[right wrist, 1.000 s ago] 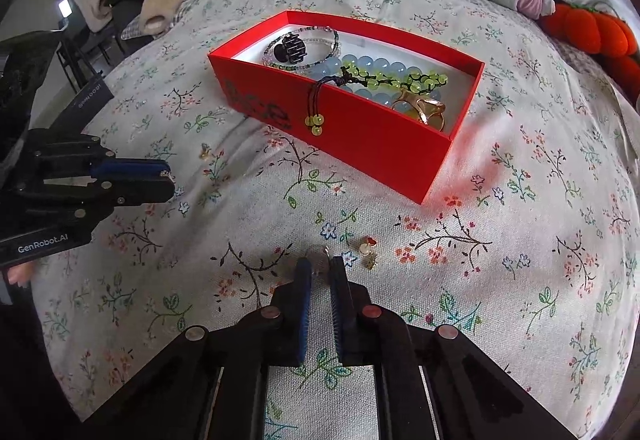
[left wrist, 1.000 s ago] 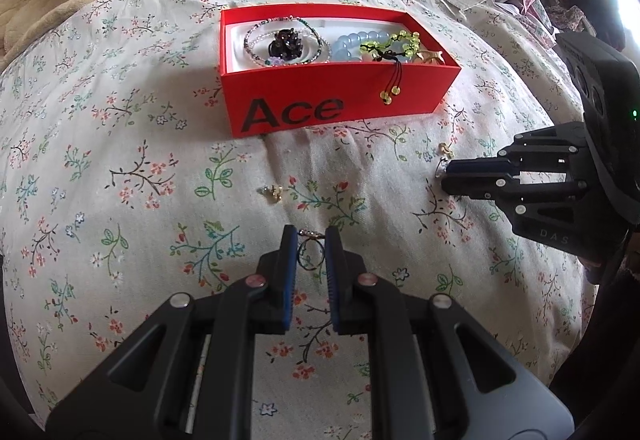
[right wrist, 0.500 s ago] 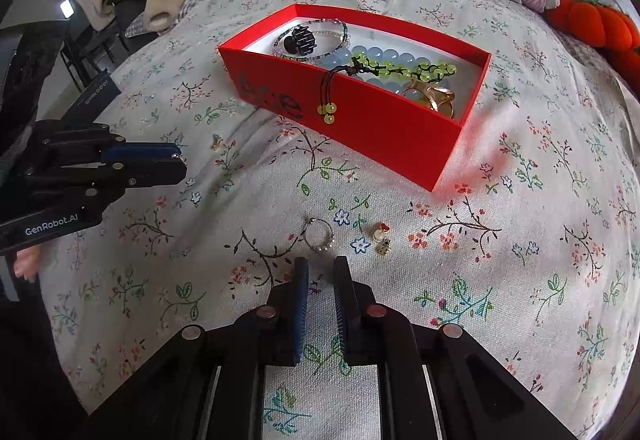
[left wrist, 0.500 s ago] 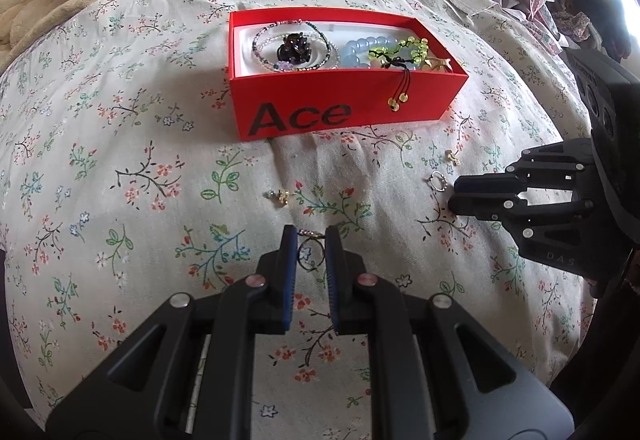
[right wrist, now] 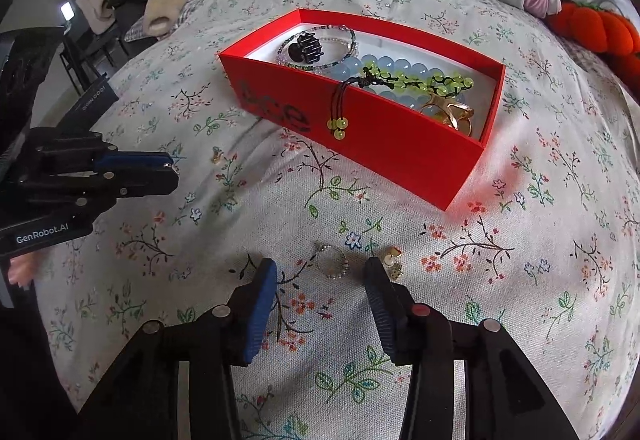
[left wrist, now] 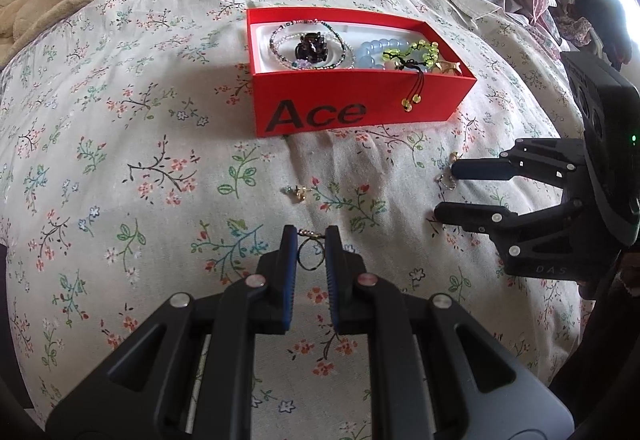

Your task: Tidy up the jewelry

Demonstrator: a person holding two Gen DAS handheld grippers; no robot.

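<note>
A floral bedspread [left wrist: 120, 168] covers the whole bed, and on it sits the red box [left wrist: 360, 108] marked "Ace", the landmark here. Inside the box, at its left end, a thin beaded bracelet [left wrist: 280, 36] rings a dark hair clip [left wrist: 312, 46]; toward its right end lie a pale blue bead bracelet [left wrist: 370, 54], a green bead bracelet [left wrist: 416, 52] whose cord and beads hang over the front wall, and a gold piece [right wrist: 452, 112] in the corner. In front of the box, the left gripper [left wrist: 311, 236] is narrowed around a thin gold ring [left wrist: 310, 254] standing between its fingers, which look to touch it on both sides. In front of the box and to its right, the right gripper [right wrist: 322, 274] is spread wide, low over the cloth, with a small beaded ring [right wrist: 331, 260] lying between its fingertips, touched by neither. Just beside the right finger lie two tiny earrings [right wrist: 393, 258]. Another small gold earring [left wrist: 298, 191] lies on the cloth between the box and the left gripper.
</note>
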